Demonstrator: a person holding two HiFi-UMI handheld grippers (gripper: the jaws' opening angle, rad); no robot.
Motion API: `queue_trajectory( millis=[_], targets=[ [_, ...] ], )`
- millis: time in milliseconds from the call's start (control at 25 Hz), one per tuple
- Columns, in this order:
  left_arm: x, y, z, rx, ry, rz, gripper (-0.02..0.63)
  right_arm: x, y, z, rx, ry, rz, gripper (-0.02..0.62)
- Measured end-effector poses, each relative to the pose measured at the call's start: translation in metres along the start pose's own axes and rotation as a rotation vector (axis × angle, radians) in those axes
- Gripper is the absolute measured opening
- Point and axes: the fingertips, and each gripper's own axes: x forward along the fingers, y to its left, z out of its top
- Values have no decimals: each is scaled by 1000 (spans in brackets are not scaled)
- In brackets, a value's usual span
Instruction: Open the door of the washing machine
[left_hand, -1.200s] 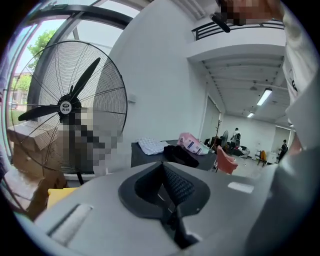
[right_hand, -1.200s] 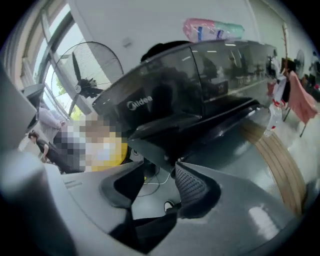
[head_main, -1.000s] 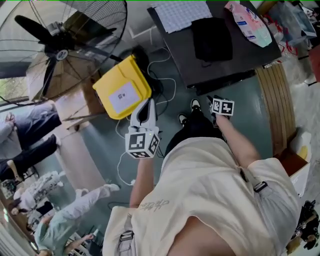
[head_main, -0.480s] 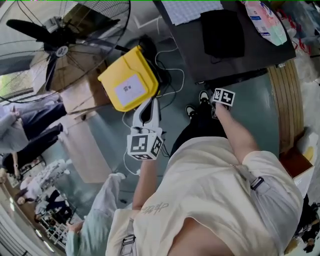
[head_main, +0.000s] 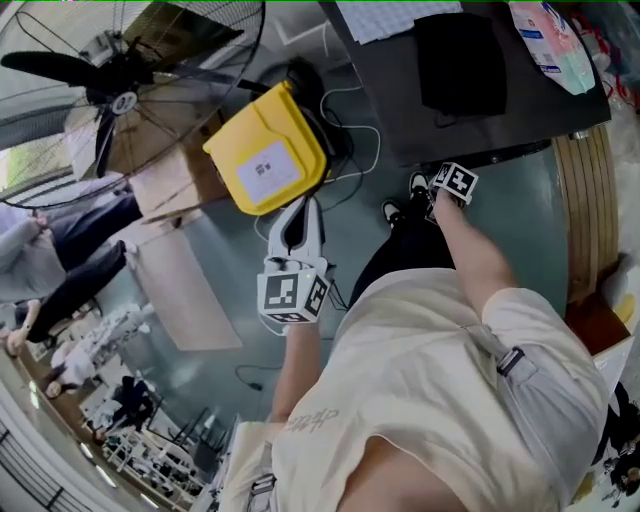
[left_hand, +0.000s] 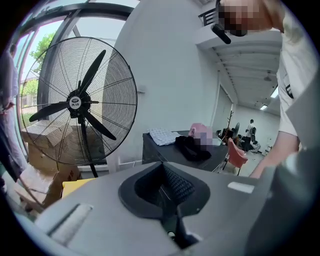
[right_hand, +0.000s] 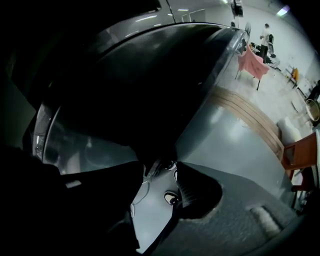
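The dark grey washing machine (head_main: 520, 125) sits right in front of the person. Its round dark glass door (right_hand: 125, 95) looms just above the right gripper (right_hand: 161, 170); can't tell if they touch. That gripper points down at the grey-green floor (right_hand: 240, 145). Its jaws are spread and have just been opening, with nothing between them, only the person's black shoes (head_main: 395, 210) below.

The left gripper (head_main: 298, 215) is clenched on nothing. It's aimed toward a yellow plastic case (head_main: 268, 165) lying by brown cardboard boxes (head_main: 165, 185) and a big black pedestal fan (head_main: 120, 90). White cables (head_main: 350, 160) snake across the floor there. A checked cloth (head_main: 385, 15), a black garment (head_main: 460, 65) and a pink packet (head_main: 555, 45) clutter the machine's top.
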Motion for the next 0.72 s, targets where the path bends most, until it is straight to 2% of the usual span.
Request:
queue_trajectory(
  millis=[320,560,720],
  targets=[
    [9,7,9,6,9,11,17,5,-1,-1,115,-21,-4,206],
    [22,-1,15,13,4,-18,17,8,1,-5,148,23,79,206],
    [30,-6,23,38,0,-49,17,9,3,-5,150,29,97,206]
  ],
)
